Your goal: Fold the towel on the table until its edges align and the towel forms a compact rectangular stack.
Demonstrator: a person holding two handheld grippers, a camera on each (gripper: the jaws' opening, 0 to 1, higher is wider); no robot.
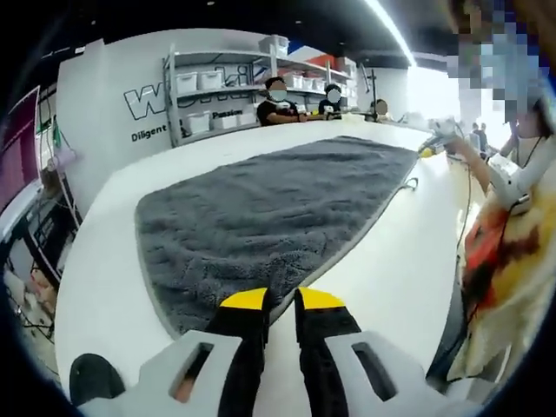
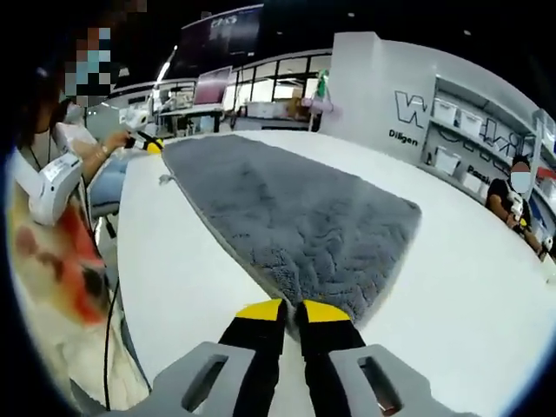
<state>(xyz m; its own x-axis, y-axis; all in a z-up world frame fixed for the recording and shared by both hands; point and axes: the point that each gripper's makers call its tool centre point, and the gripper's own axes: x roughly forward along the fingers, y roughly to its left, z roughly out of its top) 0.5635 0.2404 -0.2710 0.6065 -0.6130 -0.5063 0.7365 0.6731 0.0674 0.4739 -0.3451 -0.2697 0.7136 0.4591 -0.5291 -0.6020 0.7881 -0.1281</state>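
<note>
I see a wide white bench (image 1: 113, 261), a white wall with dark lettering (image 1: 139, 100), grey metal shelving holding white storage bins (image 1: 208, 82), a bright ceiling light strip (image 1: 391, 30), dark ceiling, and glazed partitions (image 2: 261, 82) at the far end.

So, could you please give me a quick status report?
Left claw and right claw shut, at towel's near corners. Towel flat, unfolded. Nothing on it.

Grey towel (image 2: 291, 217): lay flat across white table (image 2: 452, 295), centre frame. Right gripper (image 2: 293, 311): bottom centre, yellow-tipped jaws nearly together at towel's near corner. Person (image 2: 52, 226): left edge. Shelving (image 2: 469, 130): upper right.
</note>
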